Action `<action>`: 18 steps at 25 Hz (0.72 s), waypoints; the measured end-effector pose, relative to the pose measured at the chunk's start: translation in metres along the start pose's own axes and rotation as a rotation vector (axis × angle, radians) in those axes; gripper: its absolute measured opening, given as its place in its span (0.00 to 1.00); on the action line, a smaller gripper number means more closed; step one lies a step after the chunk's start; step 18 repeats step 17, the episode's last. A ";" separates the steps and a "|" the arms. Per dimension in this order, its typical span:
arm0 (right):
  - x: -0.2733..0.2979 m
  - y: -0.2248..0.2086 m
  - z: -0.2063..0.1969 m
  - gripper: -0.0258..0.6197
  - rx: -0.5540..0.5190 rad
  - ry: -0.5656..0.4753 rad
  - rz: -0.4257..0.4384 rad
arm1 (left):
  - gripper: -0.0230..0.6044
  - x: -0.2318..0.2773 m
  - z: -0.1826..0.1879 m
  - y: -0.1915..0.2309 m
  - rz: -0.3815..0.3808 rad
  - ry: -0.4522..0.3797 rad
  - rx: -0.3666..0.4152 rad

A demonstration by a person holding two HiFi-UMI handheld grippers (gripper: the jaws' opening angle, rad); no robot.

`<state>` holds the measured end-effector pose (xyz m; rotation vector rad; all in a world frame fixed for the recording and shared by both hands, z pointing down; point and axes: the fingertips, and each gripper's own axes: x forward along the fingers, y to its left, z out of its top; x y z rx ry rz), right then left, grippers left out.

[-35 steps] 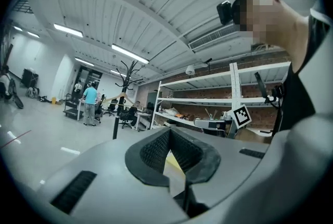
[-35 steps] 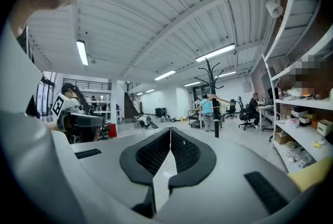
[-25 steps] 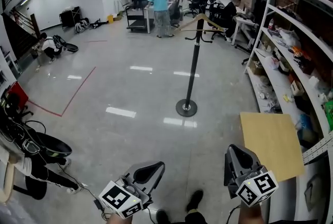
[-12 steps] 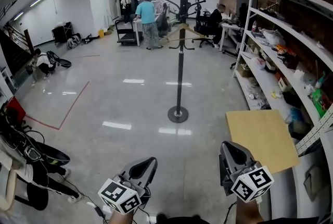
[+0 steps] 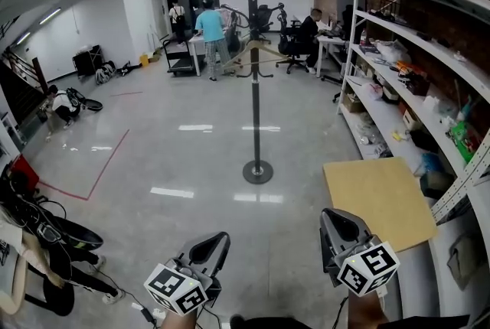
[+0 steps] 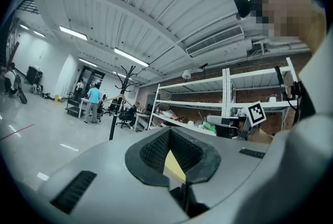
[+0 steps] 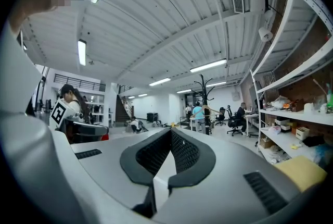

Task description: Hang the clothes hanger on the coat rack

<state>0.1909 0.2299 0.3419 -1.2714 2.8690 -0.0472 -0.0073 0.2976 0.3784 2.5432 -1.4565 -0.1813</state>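
The black coat rack (image 5: 253, 90) stands in the middle of the floor, some way ahead. A wooden clothes hanger (image 5: 269, 53) hangs from one of its upper arms. Both show small in the left gripper view as the rack (image 6: 113, 121) and hanger (image 6: 115, 97), and in the right gripper view as the rack (image 7: 204, 92) and hanger (image 7: 206, 108). My left gripper (image 5: 210, 247) is low in the head view, shut and holding nothing. My right gripper (image 5: 341, 226) is beside it, also shut and holding nothing. Both point level toward the rack, well apart from it.
White shelving (image 5: 398, 37) full of small items runs along the right wall. A tan board (image 5: 379, 201) leans at its foot, close to my right gripper. Bags and cables (image 5: 46, 228) lie at the left. People (image 5: 208, 29) stand by a cart at the back.
In the head view the rack has shifted left and its whole top has come into frame. Both grippers stay shut near the bottom edge, the right one slightly further left.
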 end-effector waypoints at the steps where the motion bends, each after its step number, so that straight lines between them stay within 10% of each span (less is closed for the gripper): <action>1: -0.001 0.000 0.002 0.05 -0.006 -0.001 0.000 | 0.04 0.000 0.000 -0.001 0.000 0.000 0.003; 18: -0.007 0.016 0.002 0.05 -0.022 -0.005 -0.009 | 0.04 -0.023 0.012 -0.001 0.034 -0.054 0.074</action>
